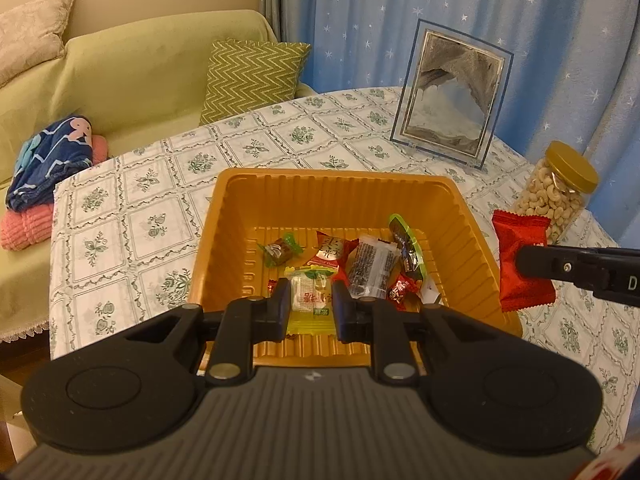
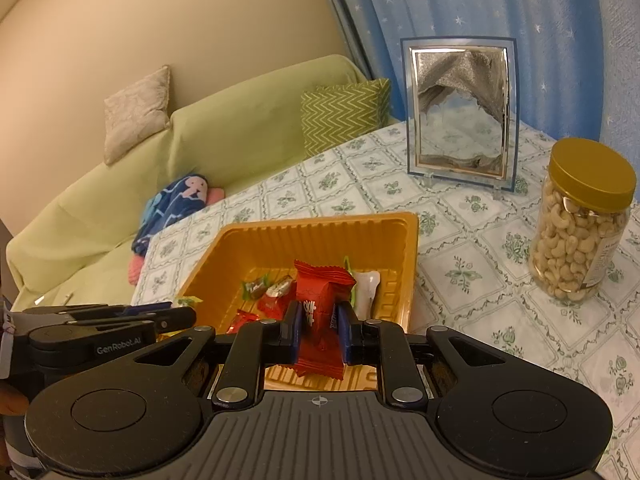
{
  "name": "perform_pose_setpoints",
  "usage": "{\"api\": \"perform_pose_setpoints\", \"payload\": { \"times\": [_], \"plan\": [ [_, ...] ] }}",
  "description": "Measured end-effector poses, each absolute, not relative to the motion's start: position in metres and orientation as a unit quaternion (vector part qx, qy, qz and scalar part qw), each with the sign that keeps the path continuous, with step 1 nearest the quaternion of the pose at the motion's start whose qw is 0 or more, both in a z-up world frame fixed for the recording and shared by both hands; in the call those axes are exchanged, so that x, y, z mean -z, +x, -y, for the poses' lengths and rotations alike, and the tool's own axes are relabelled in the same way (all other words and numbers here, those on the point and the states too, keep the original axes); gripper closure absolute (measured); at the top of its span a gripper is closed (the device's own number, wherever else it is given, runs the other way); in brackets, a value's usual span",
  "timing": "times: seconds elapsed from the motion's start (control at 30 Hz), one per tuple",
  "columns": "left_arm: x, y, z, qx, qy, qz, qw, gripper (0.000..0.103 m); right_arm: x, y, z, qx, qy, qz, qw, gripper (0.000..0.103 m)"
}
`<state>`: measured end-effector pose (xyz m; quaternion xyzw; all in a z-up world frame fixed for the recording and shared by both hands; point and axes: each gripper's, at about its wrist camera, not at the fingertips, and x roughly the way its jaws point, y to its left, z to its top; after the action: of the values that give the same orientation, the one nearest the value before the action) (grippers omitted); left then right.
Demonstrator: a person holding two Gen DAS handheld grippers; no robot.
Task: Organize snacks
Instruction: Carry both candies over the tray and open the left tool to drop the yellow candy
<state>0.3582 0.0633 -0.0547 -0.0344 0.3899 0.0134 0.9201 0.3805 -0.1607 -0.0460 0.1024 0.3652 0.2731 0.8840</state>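
Observation:
An orange plastic tray (image 1: 336,192) sits on the patterned tablecloth with several wrapped candies inside. My left gripper (image 1: 310,300) hangs over the tray's near side, shut on a yellow-green wrapped snack (image 1: 310,306). My right gripper (image 2: 318,320) is shut on a red snack packet (image 2: 320,308), held upright above the tray (image 2: 312,228). In the left wrist view that red packet (image 1: 520,256) hangs just right of the tray's right rim, on the tip of the right gripper (image 1: 524,260). The left gripper (image 2: 176,316) shows at the left of the right wrist view.
A jar of cashews (image 1: 556,192) with a gold lid stands right of the tray, also seen as the jar (image 2: 580,224). A sand-picture frame (image 1: 448,92) stands at the table's back. A green sofa (image 1: 132,76) with cushions and folded cloths lies beyond the table's left edge.

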Motion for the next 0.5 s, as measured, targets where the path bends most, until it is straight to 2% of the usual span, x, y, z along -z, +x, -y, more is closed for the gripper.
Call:
{"api": "perform_pose_setpoints", "payload": {
  "times": [0.5],
  "plan": [
    [0.083, 0.389, -0.060, -0.011, -0.034, -0.424, 0.905, 0.081, 0.059, 0.396, 0.159, -0.266, 0.102, -0.380, 0.880, 0.084]
  ]
}}
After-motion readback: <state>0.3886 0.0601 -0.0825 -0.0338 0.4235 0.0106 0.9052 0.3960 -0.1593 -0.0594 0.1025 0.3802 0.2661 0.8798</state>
